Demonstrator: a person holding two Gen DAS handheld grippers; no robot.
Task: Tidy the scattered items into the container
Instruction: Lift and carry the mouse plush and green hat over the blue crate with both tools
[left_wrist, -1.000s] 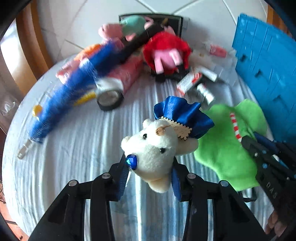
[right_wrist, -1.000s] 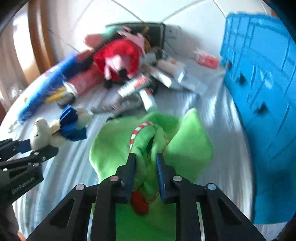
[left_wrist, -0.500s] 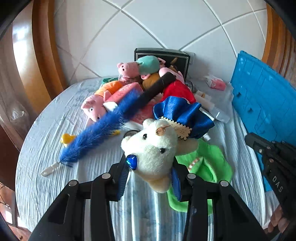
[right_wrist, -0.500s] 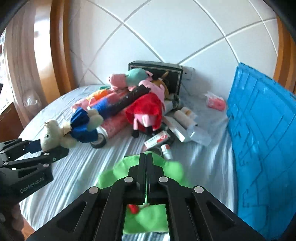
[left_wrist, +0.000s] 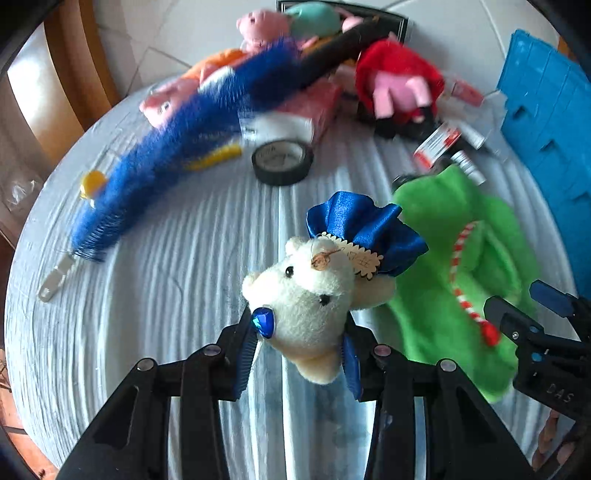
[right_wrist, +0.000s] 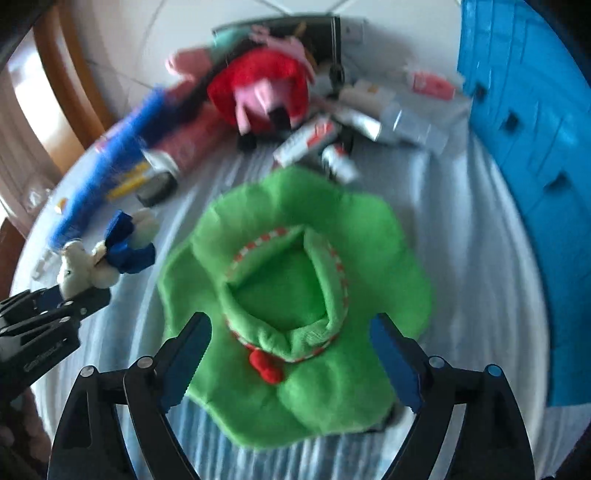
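My left gripper (left_wrist: 299, 354) is shut on a white teddy bear (left_wrist: 310, 302) with a blue satin dress, held above the grey cloth; it also shows in the right wrist view (right_wrist: 96, 266). My right gripper (right_wrist: 288, 354) is open and empty, its jaws wide on either side of a green plush hat (right_wrist: 295, 295) with red-white trim that lies on the cloth. The hat also shows in the left wrist view (left_wrist: 454, 266), with the right gripper (left_wrist: 517, 314) at its right edge. The blue plastic container (right_wrist: 535, 147) stands at the right.
At the back lies a pile: red-dressed pig plush (right_wrist: 262, 88), pink pig plushes (left_wrist: 258, 26), blue fuzzy duster (left_wrist: 166, 147), black tape roll (left_wrist: 282, 162), tubes and small boxes (right_wrist: 314, 140), a black box (left_wrist: 391, 22). The round table (left_wrist: 147, 295) has a striped grey cloth.
My right gripper has opened wide and now frames the green hat, which lies flat on the cloth. Both cameras have tilted back down toward the table. The left still holds the bear.
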